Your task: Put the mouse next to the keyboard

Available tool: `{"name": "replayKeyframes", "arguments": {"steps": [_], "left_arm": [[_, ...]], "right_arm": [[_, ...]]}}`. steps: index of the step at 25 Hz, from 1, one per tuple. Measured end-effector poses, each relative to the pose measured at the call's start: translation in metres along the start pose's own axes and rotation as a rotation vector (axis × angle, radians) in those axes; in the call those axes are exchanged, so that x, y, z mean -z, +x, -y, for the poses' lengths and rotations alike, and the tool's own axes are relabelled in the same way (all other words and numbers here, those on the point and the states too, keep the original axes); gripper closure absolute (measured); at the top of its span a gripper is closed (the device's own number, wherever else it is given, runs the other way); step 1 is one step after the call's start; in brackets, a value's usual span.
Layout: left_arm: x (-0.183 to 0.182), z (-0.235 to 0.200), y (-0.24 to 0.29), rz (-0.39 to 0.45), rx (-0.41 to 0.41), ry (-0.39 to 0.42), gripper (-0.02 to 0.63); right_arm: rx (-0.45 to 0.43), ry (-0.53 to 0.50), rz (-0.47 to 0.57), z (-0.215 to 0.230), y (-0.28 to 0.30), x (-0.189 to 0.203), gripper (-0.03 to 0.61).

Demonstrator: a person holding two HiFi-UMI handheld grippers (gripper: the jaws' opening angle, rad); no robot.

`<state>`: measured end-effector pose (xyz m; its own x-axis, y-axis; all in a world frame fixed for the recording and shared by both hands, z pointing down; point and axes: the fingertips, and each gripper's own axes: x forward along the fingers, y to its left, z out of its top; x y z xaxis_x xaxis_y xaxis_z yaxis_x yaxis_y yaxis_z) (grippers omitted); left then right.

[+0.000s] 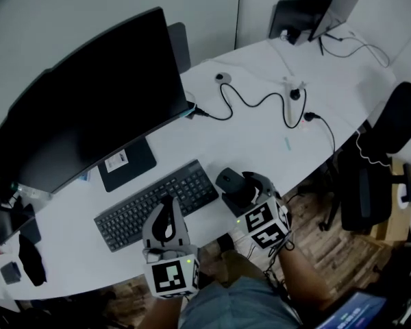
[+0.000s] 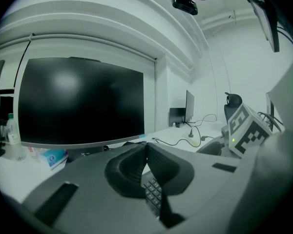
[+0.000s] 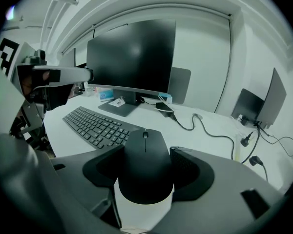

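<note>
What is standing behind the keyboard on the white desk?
Behind the keyboard stands the flat base of the dark monitor, bearing a small white label. The screen covers the stand's neck and the desk behind it.

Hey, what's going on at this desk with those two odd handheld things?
A person holds a gripper in each hand. The right gripper has its jaws closed on a black computer mouse, just right of the black keyboard on the white desk. The left gripper hovers over the keyboard's near edge, jaws together and empty. The mouse is not yet released.
</note>
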<state>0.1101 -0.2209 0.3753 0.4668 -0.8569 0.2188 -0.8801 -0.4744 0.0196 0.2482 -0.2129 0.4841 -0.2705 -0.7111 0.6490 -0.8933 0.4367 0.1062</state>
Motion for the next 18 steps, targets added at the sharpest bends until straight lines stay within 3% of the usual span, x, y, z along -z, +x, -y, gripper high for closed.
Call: {"name": "replayKeyframes", "arguments": {"steps": [3,18], "left_arm": [[0.003,-0.002,0.013,-0.017,-0.014,0.039,0.609],[0.044,-0.024,0.057,-0.148,-0.088,0.012,0.609]], "right_arm": [[-0.017,0.017,-0.008,0.008,0.020,0.002,0.275],[-0.062,0.062,-0.056,0.032,0.105,0.022,0.273]]}}
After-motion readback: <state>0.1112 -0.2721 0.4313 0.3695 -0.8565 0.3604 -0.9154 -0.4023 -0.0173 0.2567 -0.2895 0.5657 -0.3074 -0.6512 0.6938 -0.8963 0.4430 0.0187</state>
